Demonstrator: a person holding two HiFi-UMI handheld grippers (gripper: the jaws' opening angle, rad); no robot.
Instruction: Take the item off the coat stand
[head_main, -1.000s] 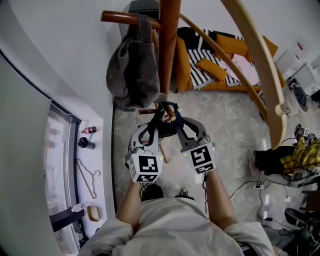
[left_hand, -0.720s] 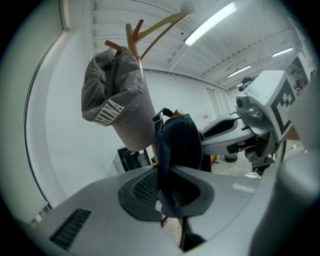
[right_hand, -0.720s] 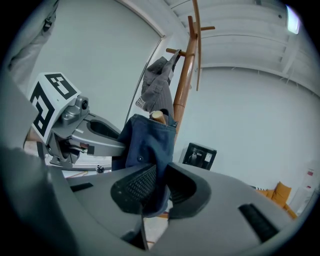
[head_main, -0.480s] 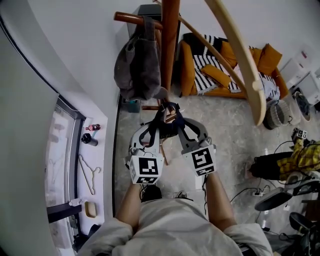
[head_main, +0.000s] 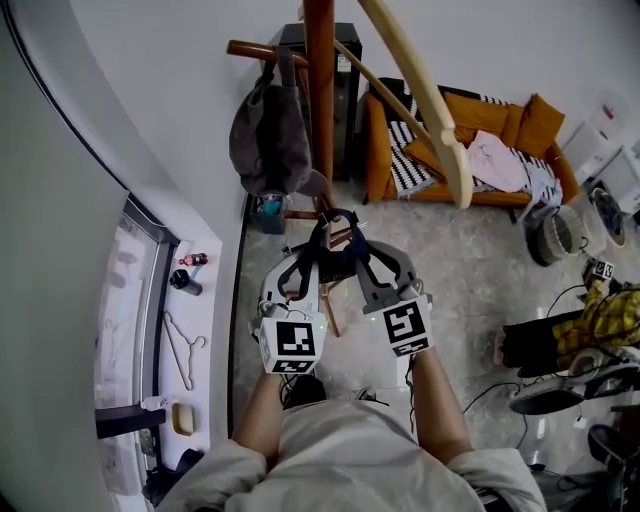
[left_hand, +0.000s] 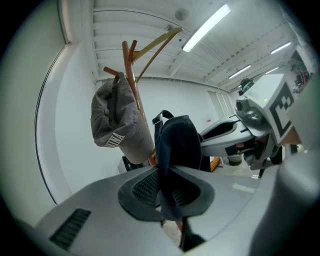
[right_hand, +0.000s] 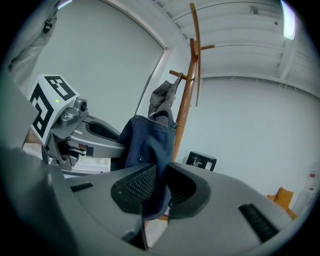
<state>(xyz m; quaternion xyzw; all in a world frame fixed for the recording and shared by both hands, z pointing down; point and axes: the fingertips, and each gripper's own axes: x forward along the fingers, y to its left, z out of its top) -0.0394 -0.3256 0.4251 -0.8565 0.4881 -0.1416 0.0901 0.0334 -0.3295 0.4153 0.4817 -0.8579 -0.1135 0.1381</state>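
**Pinching a dark blue item from both sides**

Clamped in the left gripper on one edge and in the right gripper on the other, with cloth pressed between ribbed pads and hanging slack below. Held just in front of the wooden coat stand, beside a short lower peg; possibly clear of it, hard to judge from above. Higher up, hung from a peg: a grey bag.

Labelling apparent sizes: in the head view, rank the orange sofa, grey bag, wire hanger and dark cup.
1. orange sofa
2. grey bag, though it hangs nearer the camera, which inflates it
3. wire hanger
4. dark cup
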